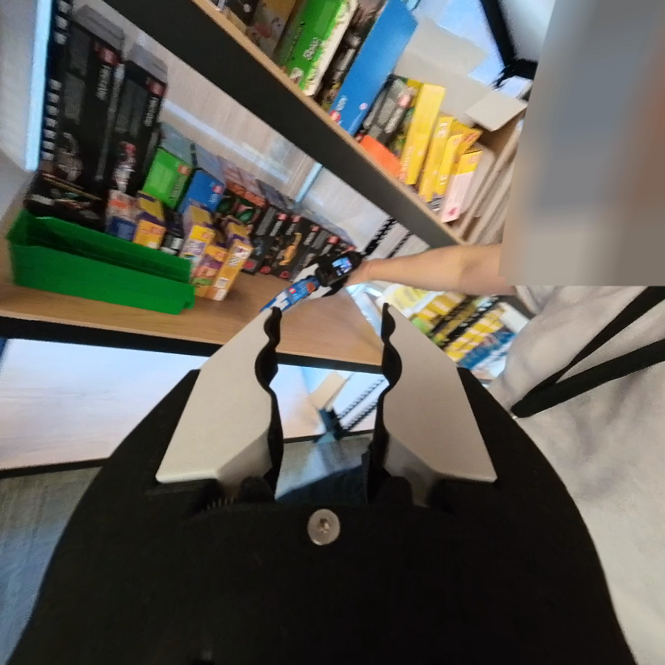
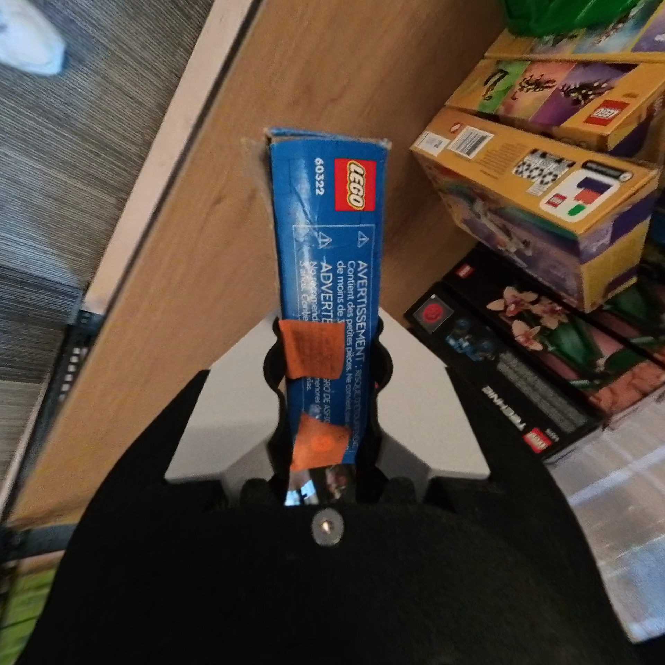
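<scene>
My right gripper [image 2: 328,324] is shut on a slim blue toy box [image 2: 325,223] with two orange stickers. It holds the box end-out over a wooden shelf board [image 2: 223,223]. In the left wrist view the same gripper, held by a bare arm [image 1: 431,264], carries the blue box [image 1: 288,293] just above the shelf [image 1: 126,309]. My left gripper [image 1: 329,313] is open and empty. It hangs in front of the shelf's edge, its tips just short of the blue box.
A green plastic bin [image 1: 97,273] stands at the shelf's left. Several small yellow and purple boxes [image 1: 219,262] and black boxes [image 1: 295,244] stand behind. Yellow boxes [image 2: 532,201] and black boxes [image 2: 503,360] sit right of the held box. An upper shelf [image 1: 396,118] holds more boxes. The grippers' ends are close to 60 cm from one another.
</scene>
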Action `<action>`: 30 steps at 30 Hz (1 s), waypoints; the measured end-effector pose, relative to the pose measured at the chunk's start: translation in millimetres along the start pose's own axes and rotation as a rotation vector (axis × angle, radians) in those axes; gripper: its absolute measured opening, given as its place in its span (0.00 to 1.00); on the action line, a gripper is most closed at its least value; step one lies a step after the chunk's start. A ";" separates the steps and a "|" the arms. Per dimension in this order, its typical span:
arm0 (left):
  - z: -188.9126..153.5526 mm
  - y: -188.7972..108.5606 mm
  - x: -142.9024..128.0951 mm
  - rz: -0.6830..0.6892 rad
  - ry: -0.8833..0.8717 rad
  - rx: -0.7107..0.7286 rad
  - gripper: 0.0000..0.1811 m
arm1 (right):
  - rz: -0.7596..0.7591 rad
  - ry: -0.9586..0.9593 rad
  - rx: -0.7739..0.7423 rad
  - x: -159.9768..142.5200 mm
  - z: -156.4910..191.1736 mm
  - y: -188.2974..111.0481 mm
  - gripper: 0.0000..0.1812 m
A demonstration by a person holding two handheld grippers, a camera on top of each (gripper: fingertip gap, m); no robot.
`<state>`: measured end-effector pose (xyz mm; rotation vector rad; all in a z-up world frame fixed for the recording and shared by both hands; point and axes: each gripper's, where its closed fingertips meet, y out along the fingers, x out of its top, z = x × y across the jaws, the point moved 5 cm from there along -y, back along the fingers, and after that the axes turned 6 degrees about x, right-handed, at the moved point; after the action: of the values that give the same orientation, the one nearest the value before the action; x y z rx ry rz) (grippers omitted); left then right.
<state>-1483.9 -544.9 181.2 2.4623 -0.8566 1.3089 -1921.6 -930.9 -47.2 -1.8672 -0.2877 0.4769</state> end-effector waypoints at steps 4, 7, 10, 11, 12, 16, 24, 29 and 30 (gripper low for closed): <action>10.7 15.9 0.2 -0.011 0.035 0.075 0.31 | -0.034 -0.126 -0.043 -7.5 -35.5 31.5 0.23; 13.6 33.7 -0.4 -0.042 0.050 0.121 0.31 | -0.039 -0.251 -0.057 -6.2 -55.0 51.2 0.24; 18.7 50.2 -5.0 -0.060 0.047 0.152 0.32 | -0.052 -0.327 -0.136 -3.2 -74.2 64.0 0.24; 21.7 54.4 -7.4 -0.065 0.044 0.169 0.33 | -0.049 -0.338 -0.157 -4.9 -80.5 68.0 0.24; 24.5 58.0 -10.2 -0.071 0.042 0.184 0.33 | -0.028 -0.359 -0.172 -7.9 -86.5 71.9 0.25; 28.5 66.9 -17.4 -0.085 0.010 0.193 0.33 | 0.059 -0.354 -0.206 -21.7 -112.7 79.5 0.27; 30.4 63.1 0.1 -0.008 0.048 0.145 0.33 | 0.097 0.546 -0.334 -81.0 -108.0 58.5 0.24; 38.5 57.3 11.9 0.035 0.061 0.107 0.32 | -0.647 1.405 -0.132 -23.8 -49.5 68.1 0.41; 40.5 56.8 13.4 0.050 0.056 0.105 0.32 | -0.716 1.469 -0.129 -12.2 -49.7 74.5 0.43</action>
<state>-1483.9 -614.0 164.6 2.4840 -0.8621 1.4686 -1912.2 -1003.2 -100.7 -1.6258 0.0483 -1.3832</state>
